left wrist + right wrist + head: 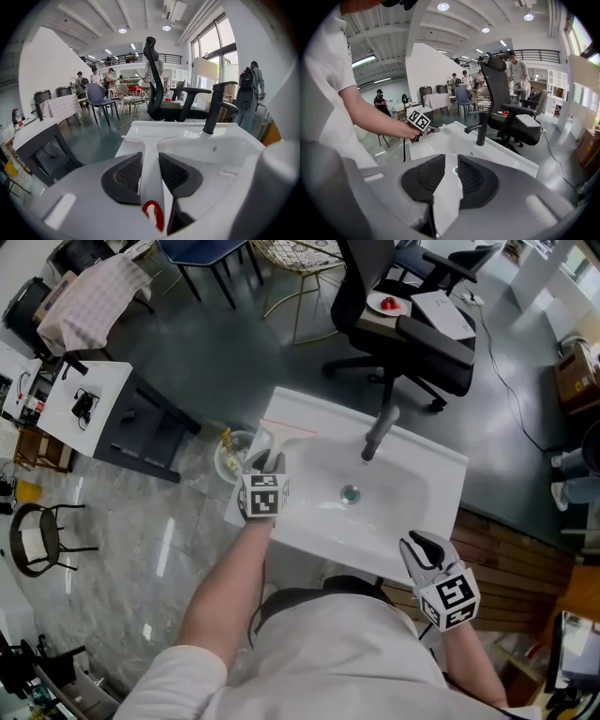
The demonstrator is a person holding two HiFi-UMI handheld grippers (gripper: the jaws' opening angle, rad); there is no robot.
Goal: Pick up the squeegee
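A white squeegee point(284, 432) lies on the left rim of the white sink point(417, 457), blade at the far end and handle toward me. My left gripper point(267, 463) is at that handle. In the left gripper view the handle point(149, 145) runs straight between the dark pads point(125, 174), which sit against both its sides, and a red loop marks its near end. The left gripper point(423, 128) also shows in the right gripper view, at the sink's far corner. My right gripper point(424, 546) hovers at the sink's near right corner, its jaws point(451, 161) slightly apart with nothing between them.
A dark faucet point(379, 433) stands at the back of the basin, above the drain point(351, 493). A round container with brushes point(232, 455) sits just left of the sink. A black office chair point(403, 324) is behind it, a white table point(89, 404) is at the left, and wooden slats point(511, 568) are at the right.
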